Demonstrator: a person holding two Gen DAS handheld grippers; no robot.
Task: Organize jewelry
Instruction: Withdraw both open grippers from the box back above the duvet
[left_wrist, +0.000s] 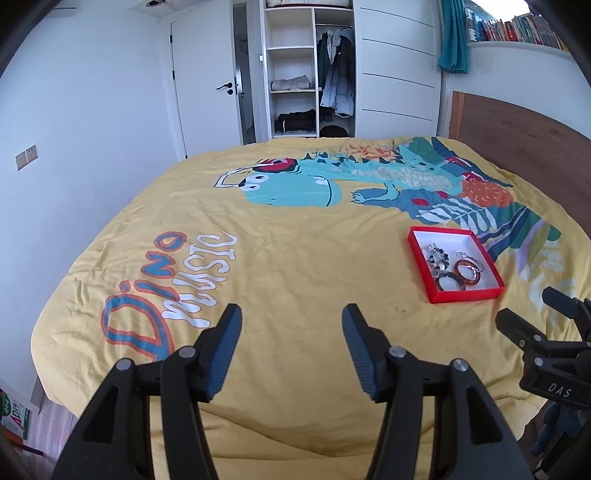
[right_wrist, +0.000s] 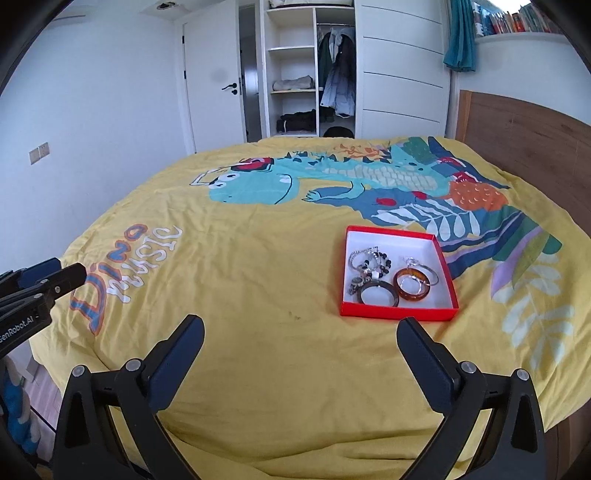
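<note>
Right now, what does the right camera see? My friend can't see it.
An open red box of bangles and beaded bracelets sits on a yellow dinosaur bedspread. The right claw hangs open just before it, empty.

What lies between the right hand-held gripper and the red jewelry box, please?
Only bare yellow bedspread: in the right wrist view, nothing sits between the open right hand-held gripper and the red jewelry box.

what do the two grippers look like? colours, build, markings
Both match: matte black plastic frames with triangular cutouts, silver pivot pins, and dark blue ribbed pads on the fingers. Left gripper body reads "GenRobot.AI" in white in the right view; right gripper shows "DAS" in the left view. Blue gloves show below each. No cables visible.
</note>
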